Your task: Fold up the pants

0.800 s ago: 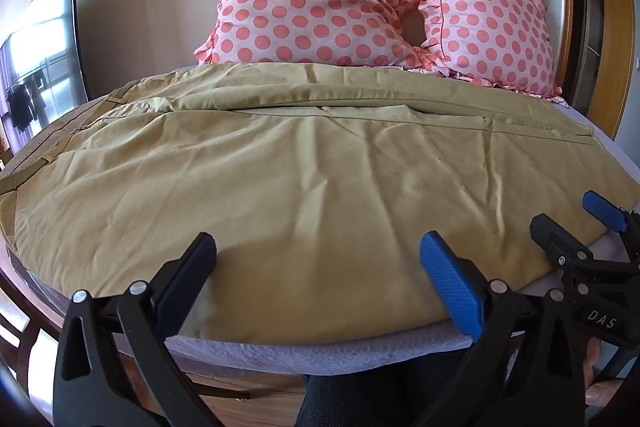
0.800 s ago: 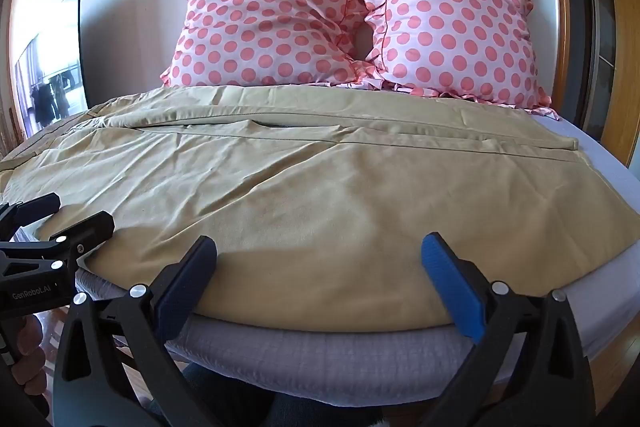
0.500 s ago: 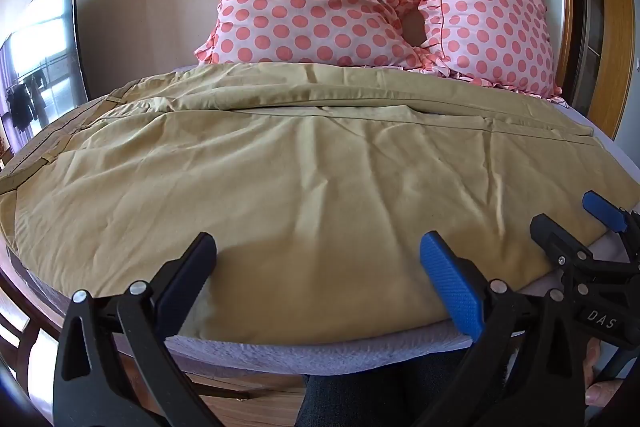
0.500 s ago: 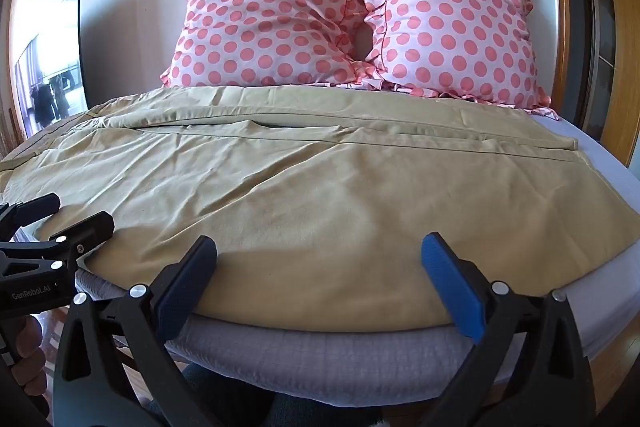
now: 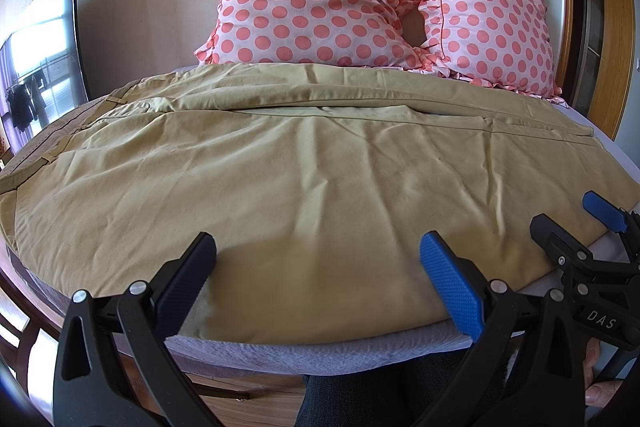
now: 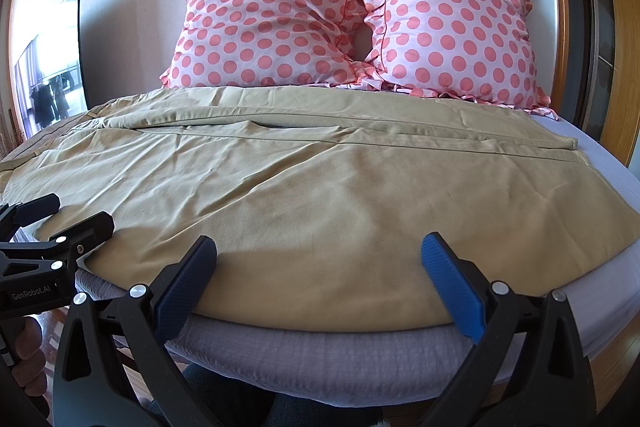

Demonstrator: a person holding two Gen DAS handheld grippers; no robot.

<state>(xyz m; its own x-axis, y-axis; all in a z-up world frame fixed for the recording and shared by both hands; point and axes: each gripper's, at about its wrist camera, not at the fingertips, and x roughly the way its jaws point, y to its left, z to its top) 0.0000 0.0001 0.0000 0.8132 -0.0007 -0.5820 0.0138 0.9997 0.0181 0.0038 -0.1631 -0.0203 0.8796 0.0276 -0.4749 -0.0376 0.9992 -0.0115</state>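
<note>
Tan pants [image 5: 304, 163] lie spread flat across the bed, waistband at the left and leg hems at the right; they also show in the right wrist view [image 6: 320, 187]. My left gripper [image 5: 318, 267] is open and empty, hovering at the near edge of the pants. My right gripper [image 6: 320, 271] is open and empty at the same near edge, further right. Each gripper shows in the other's view: the right one [image 5: 576, 223] at the right edge, the left one [image 6: 60, 219] at the left edge.
Two pink polka-dot pillows [image 6: 348, 23] lean on the wall behind the pants. The grey bed sheet [image 6: 320, 351] shows along the near edge. A dark screen [image 5: 40, 59] stands at the left. A wooden door frame [image 6: 616, 27] is at the right.
</note>
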